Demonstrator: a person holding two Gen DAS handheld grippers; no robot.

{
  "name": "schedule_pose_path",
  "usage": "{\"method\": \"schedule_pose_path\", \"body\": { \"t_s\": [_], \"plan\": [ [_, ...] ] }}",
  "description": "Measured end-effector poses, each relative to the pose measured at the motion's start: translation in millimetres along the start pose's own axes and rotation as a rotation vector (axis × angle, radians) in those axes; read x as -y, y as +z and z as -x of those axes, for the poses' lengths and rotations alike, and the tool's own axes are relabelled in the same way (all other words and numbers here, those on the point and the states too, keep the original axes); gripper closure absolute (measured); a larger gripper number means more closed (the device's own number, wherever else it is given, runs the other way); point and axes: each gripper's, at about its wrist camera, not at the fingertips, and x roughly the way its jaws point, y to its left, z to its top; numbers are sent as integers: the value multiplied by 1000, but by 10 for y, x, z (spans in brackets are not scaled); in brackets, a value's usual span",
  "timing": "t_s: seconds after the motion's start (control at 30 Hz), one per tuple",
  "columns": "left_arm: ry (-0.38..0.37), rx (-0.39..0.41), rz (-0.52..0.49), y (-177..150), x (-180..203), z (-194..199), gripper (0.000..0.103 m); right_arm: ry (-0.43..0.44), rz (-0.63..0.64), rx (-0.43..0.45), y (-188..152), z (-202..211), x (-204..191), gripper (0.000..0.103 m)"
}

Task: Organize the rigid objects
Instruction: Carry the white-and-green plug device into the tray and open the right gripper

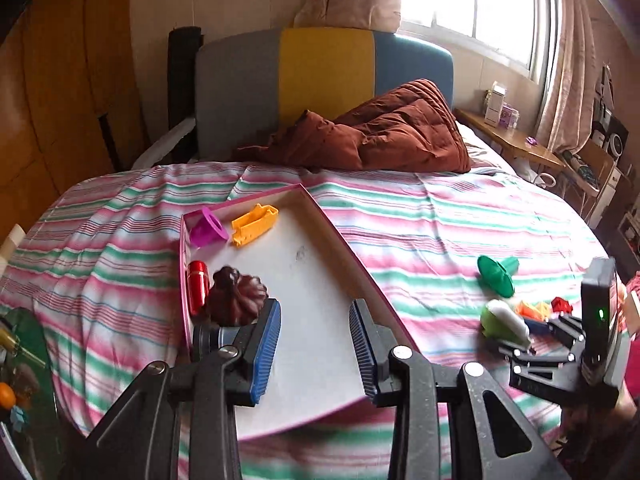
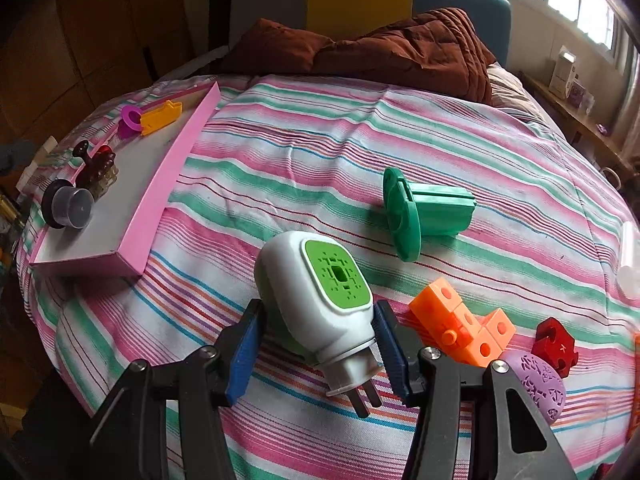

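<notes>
The right gripper [image 2: 316,354] straddles the white-and-green plug [image 2: 316,300], jaws apart, one finger on each side of the narrow pronged end; no pad looks pressed against it yet. The plug lies on the striped bedspread [image 2: 320,140], prongs toward the camera and tilted, so the pads would close on a tapering, smooth shell. My worry is that it squirts forward or rotates as the jaws shut, or that the soft bedding gives way and the fingers snag the fabric. The orange blocks [image 2: 460,324] sit just beside the right finger and could get nudged or pinched along with it. A green spool [image 2: 424,212] lies further out, well clear, and a red piece [image 2: 554,346] and a purple ball [image 2: 536,386] lie to the right.

The right gripper comes in low and nearly level with the bed, angled slightly down.

The left gripper [image 1: 314,350] hovers open and empty over the near end of the pink tray [image 1: 360,264], beside the dark brown mould [image 1: 236,296]. The tray perches on soft bedding, so a careless drop there could tip it
</notes>
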Motion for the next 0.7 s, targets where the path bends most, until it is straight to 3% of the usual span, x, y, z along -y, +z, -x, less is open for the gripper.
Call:
{"method": "schedule_pose_path", "body": {
  "t_s": [0.7],
  "plan": [
    [-7,-52,-6,-308,-5,82,67,-13,12,9,-16,0,-20,48]
  ]
}}
